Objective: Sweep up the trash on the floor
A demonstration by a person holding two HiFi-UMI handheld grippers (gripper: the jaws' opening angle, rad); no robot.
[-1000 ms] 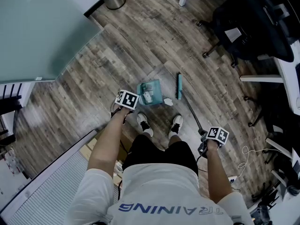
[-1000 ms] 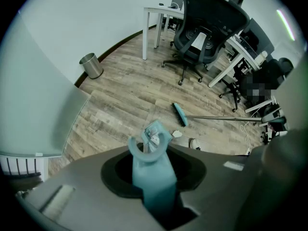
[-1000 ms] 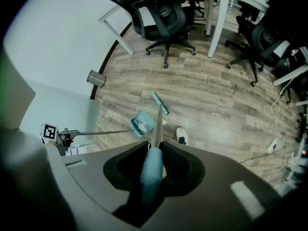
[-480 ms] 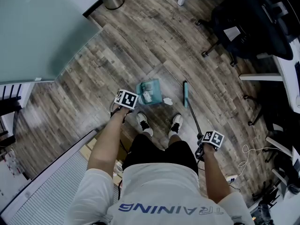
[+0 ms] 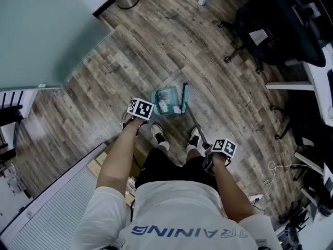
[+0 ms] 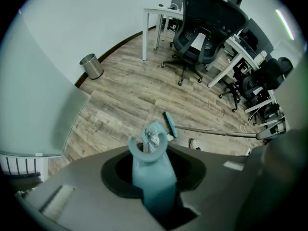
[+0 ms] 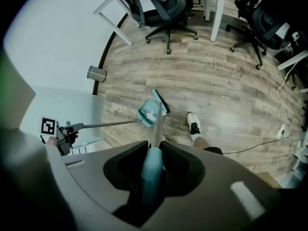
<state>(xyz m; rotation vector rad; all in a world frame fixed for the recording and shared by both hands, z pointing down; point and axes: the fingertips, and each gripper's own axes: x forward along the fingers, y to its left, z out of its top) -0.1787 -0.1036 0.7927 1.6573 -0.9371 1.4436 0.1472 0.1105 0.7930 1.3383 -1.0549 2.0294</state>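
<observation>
1. At the left we see the left gripper pointing straight down, its jaws drawn narrow and clamped on the upright handle of a teal plastic dustpan.
2. The pan rests on the grey-brown wood-plank floor, just ahead of the person's white shoes.
3. White crumpled paper trash lies inside the pan.
4. The teal brush head of a long-handled broom stands against the pan's right edge.
5. At the right, the right gripper has its jaws closed tight on the broom's teal-sleeved stick.

White blue-lettered T-shirt, black shorts, white sneakers; marker cubes top left tool and right tool.
</observation>
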